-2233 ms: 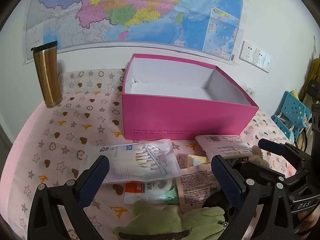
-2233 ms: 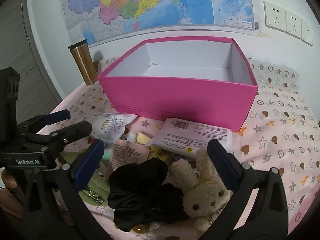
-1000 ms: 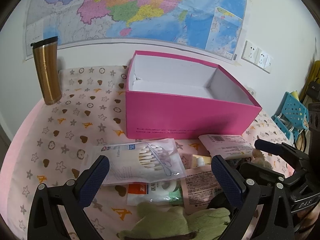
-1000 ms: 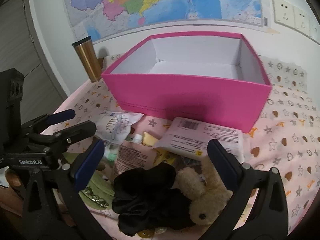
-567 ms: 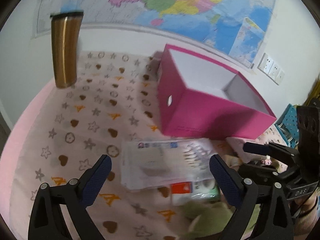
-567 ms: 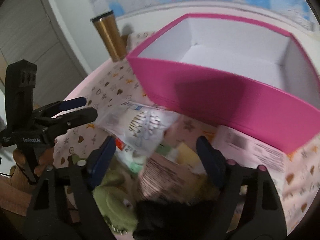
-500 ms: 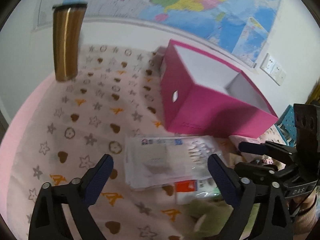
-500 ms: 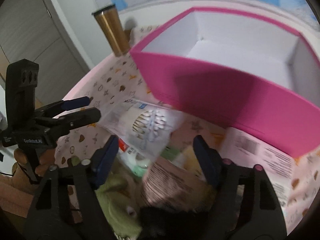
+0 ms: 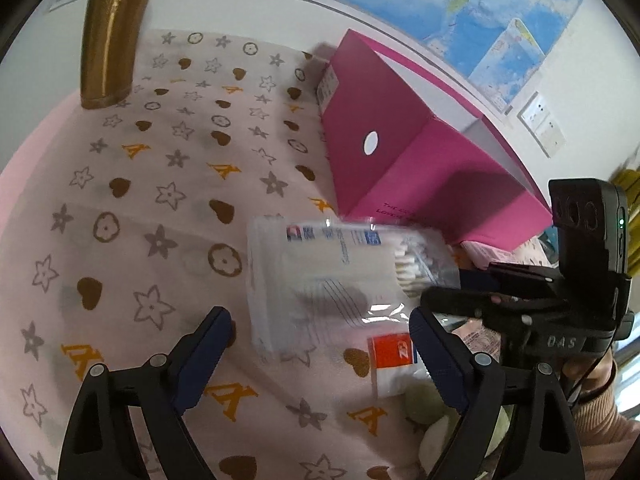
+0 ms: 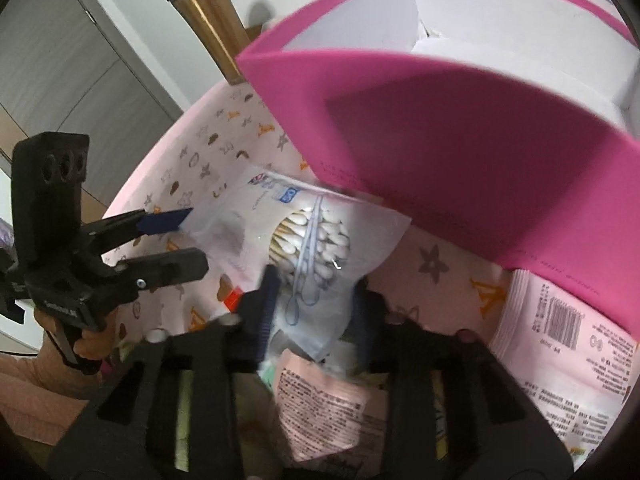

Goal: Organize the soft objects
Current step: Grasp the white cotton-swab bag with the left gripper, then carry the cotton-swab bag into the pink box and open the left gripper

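A clear bag of cotton swabs (image 10: 308,240) lies on the patterned cloth in front of the pink box (image 10: 460,152). My right gripper (image 10: 314,300) is closing on the bag's near end, which bunches between the two pads. In the left wrist view the same bag (image 9: 340,276) lies just ahead of my left gripper (image 9: 316,324), whose jaws stand wide apart with nothing gripped. The right gripper (image 9: 444,296) shows there at the bag's right corner. The left gripper (image 10: 188,240) reaches the bag's left edge. A green plush (image 9: 436,420) peeks out at the bottom.
A gold tumbler (image 9: 112,32) stands at the back left by the wall. A pink barcoded packet (image 10: 560,344), a pink sachet (image 10: 320,408) and a red-labelled white packet (image 9: 396,360) lie near the bag. The pink box (image 9: 420,160) is open-topped. Grey cabinet doors (image 10: 80,60) stand beyond the table's left edge.
Both grippers swung left and dropped toward the cotton swab bag. The right gripper went from wide open to narrowed on the bag's near end. The left jaws stayed wide.
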